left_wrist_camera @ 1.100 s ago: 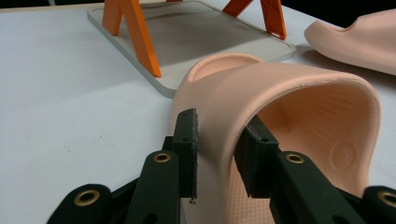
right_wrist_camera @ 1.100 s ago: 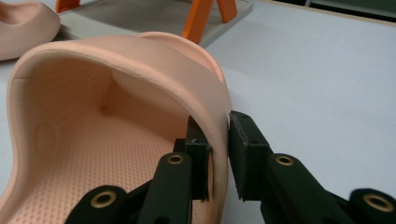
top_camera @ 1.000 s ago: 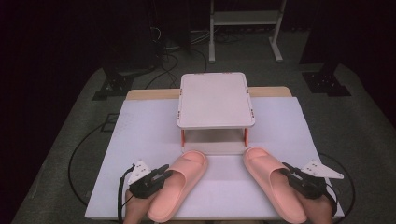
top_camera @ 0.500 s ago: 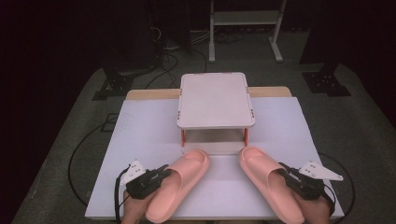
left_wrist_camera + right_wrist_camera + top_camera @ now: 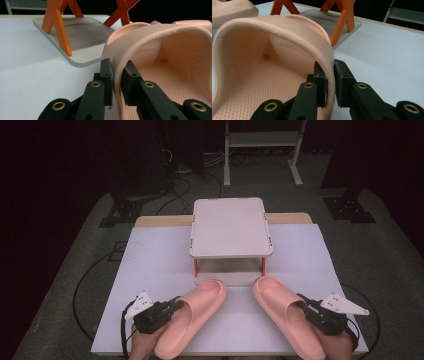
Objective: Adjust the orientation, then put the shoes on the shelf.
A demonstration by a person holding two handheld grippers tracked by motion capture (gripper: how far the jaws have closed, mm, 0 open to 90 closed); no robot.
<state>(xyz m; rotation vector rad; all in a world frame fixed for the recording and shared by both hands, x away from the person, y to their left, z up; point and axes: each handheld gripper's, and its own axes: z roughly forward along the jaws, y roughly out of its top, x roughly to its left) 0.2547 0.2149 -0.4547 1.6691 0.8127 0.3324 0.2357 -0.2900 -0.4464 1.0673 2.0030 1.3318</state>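
Two pink slide sandals lie on the white table, toes toward a small two-level rack [image 5: 231,227] with orange legs. The left sandal [image 5: 192,315] is pinched at its strap's outer edge by my left gripper [image 5: 172,307], seen close up as gripper [image 5: 117,77] shut on the strap [image 5: 155,37]. The right sandal [image 5: 287,317] is held the same way by my right gripper [image 5: 304,306], whose jaws [image 5: 330,75] clamp the strap's side wall [image 5: 294,30]. Both toes rest near the rack's lower shelf [image 5: 229,278].
The white table top [image 5: 150,265] has free room left and right of the rack. Beyond the table stand a metal frame [image 5: 262,140], dark stands and cables on the grey floor. The rack's orange legs [image 5: 56,25] rise just ahead of the left sandal.
Both sandals have slid forward and inward a little, their toes now nearer the rack's lower shelf. Both grippers stay clamped on the straps.
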